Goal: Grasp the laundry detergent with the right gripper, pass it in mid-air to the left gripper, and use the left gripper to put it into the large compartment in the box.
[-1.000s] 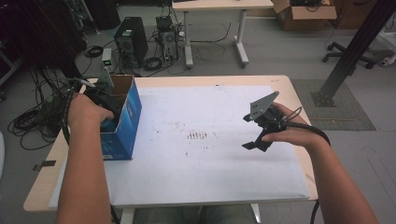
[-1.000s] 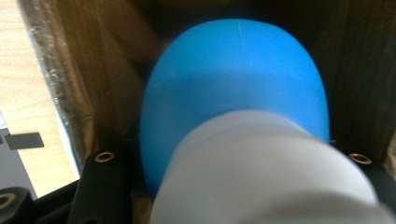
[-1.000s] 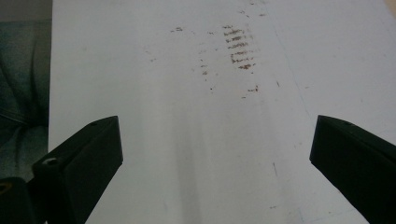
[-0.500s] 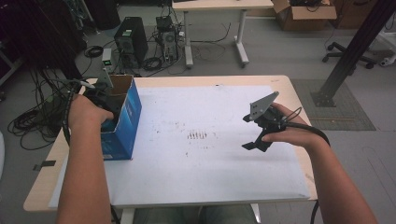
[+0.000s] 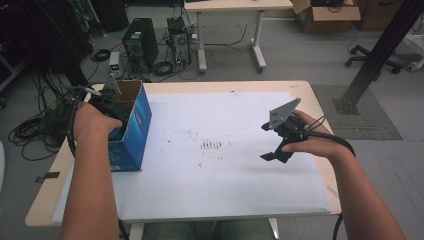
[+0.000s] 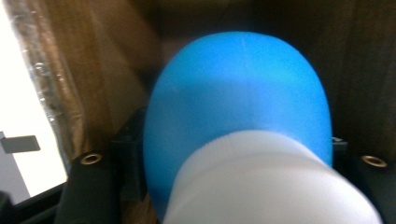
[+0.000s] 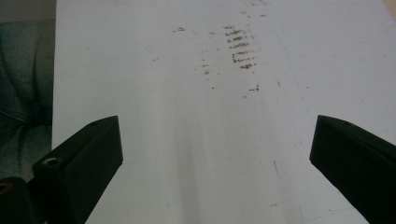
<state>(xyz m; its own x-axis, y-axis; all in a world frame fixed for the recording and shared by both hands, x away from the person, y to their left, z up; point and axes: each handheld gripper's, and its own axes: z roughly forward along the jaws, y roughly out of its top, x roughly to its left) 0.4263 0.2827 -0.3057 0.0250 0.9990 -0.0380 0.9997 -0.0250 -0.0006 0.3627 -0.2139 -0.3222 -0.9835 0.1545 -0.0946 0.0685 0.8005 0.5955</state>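
Left tool (image 5: 107,112) reaches into the box (image 5: 131,131), jaws just opening around a blue ball (image 6: 238,112), likely releasing; right tool (image 7: 215,158) waits open, empty

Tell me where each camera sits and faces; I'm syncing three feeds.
High view: above the person's side, looking forward and down at the table; both forearms, left hand in the blue box, right gripper.
Left gripper view: inside the box, facing a blue-and-white thing between its fingers, which have just been opening.
Right gripper view: looking down on the white sheet between wide-apart fingers.
Shared: high and right gripper views show the sheet's brown marks.
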